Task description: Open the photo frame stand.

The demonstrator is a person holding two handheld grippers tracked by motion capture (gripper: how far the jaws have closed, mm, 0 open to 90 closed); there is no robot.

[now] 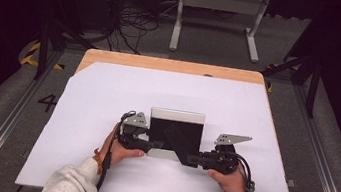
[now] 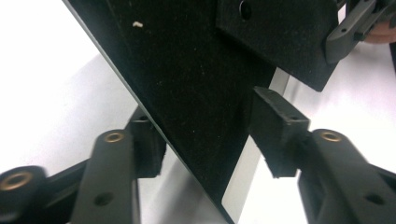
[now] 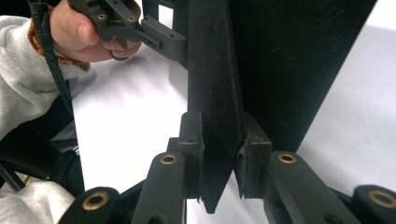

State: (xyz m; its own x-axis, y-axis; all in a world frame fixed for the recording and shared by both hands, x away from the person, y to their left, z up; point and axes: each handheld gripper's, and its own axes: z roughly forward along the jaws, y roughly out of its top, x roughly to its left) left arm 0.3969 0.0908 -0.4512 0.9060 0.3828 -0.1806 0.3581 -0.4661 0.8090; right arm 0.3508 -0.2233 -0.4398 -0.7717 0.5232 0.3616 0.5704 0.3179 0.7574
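Both your grippers hold a black box near the desk's near edge.

The black box (image 1: 174,134), matte with a pale rim, sits on the white sheet (image 1: 108,92) near the desk's (image 1: 172,66) near edge. Your left gripper (image 2: 205,135) straddles its left wall; whether the pads press is unclear. Your right gripper (image 3: 219,154) pinches the triangular flap (image 3: 215,93). White sheet lies open toward the far edge and both sides.

I see the white table (image 1: 105,117) lit brightly from overhead, its surroundings dark. Gripper views glare white; near jaws blur softly.
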